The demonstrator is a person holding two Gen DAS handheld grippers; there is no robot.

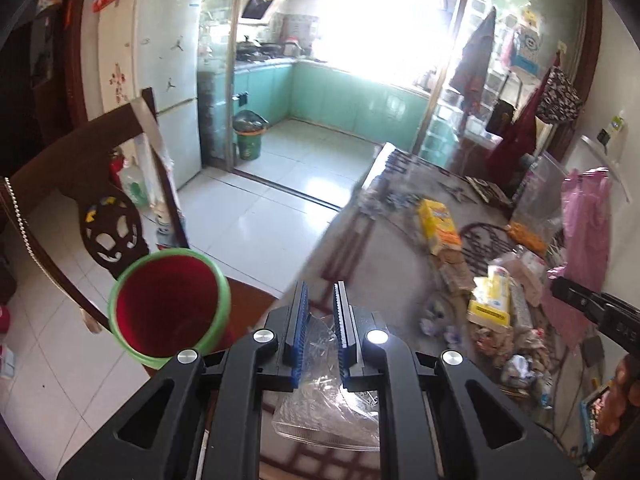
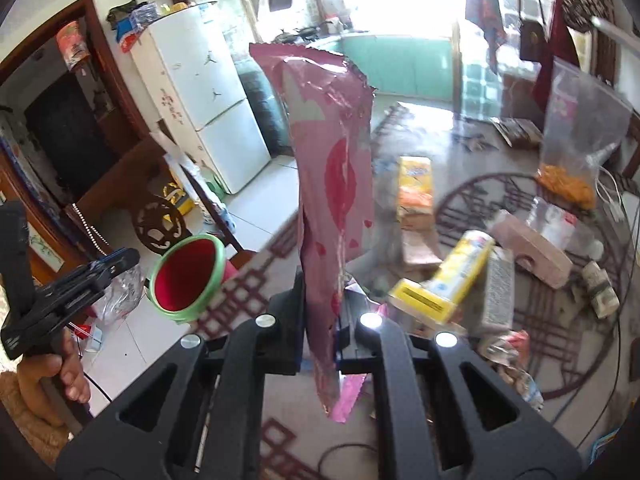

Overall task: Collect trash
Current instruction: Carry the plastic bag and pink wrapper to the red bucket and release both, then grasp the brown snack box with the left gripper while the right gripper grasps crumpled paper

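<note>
My left gripper (image 1: 321, 292) is shut on a crumpled clear plastic wrapper (image 1: 320, 404) that hangs below its blue pads, just right of a red bin with a green rim (image 1: 170, 304). My right gripper (image 2: 320, 284) is shut on a long pink wrapper (image 2: 332, 168) that stands upright between its fingers. The bin (image 2: 188, 276) sits left of it, beside the table edge. The left gripper (image 2: 116, 262) with the clear wrapper (image 2: 120, 292) shows at the far left in the right wrist view. The right gripper (image 1: 560, 286) and pink wrapper (image 1: 584, 216) show at the right in the left wrist view.
The table (image 2: 460, 400) holds more trash: a yellow box (image 2: 444, 284), an orange-yellow packet (image 2: 416, 188), a pink box (image 2: 532, 248), a clear bag of orange snacks (image 2: 572, 152), crumpled wrappers (image 1: 500, 340). A dark wooden chair (image 1: 92, 184) stands behind the bin. A white fridge (image 1: 164, 80) stands beyond.
</note>
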